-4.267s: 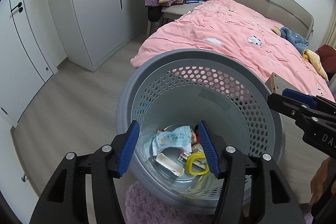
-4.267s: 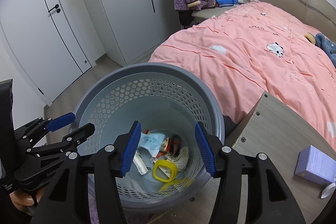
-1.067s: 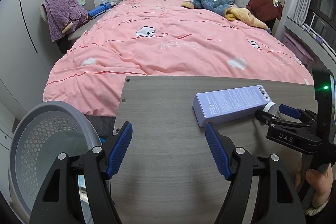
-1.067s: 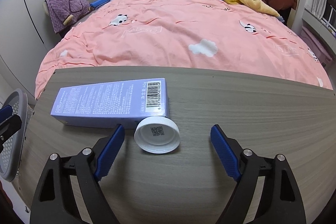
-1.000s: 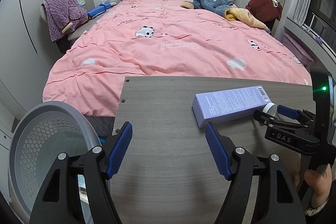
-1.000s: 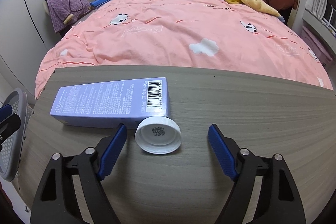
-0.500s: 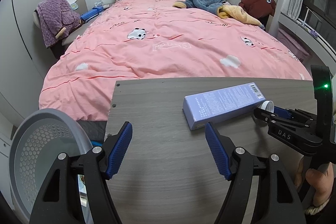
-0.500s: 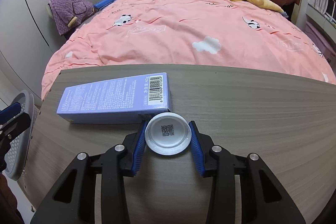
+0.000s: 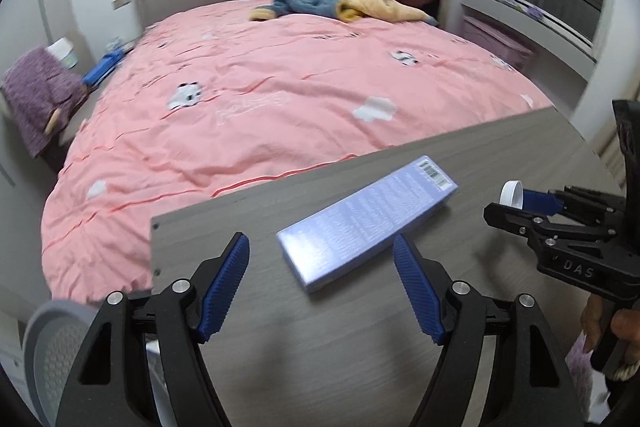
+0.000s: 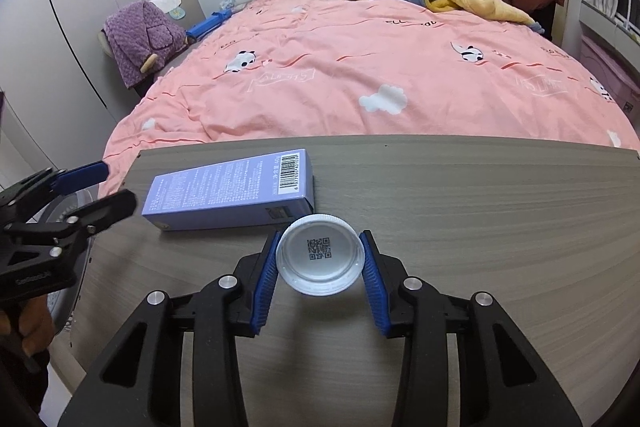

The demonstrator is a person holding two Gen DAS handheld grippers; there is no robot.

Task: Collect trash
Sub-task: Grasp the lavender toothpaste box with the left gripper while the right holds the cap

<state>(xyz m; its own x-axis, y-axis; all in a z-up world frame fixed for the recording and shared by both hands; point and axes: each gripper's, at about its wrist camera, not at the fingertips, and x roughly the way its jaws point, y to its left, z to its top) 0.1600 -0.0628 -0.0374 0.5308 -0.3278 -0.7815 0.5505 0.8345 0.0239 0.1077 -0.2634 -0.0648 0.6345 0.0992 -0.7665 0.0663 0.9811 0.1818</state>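
While the right claw pinches one cap, one box lies beside

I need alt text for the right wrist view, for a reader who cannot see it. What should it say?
The right gripper holds a white bottle cap between its blue pads above a grey wooden table. A purple box lies flat just beyond the cap, and a bed with a pink cover fills the background.

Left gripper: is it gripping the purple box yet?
No. The left gripper stands open above the table, its blue pads clear of the purple box on both sides.
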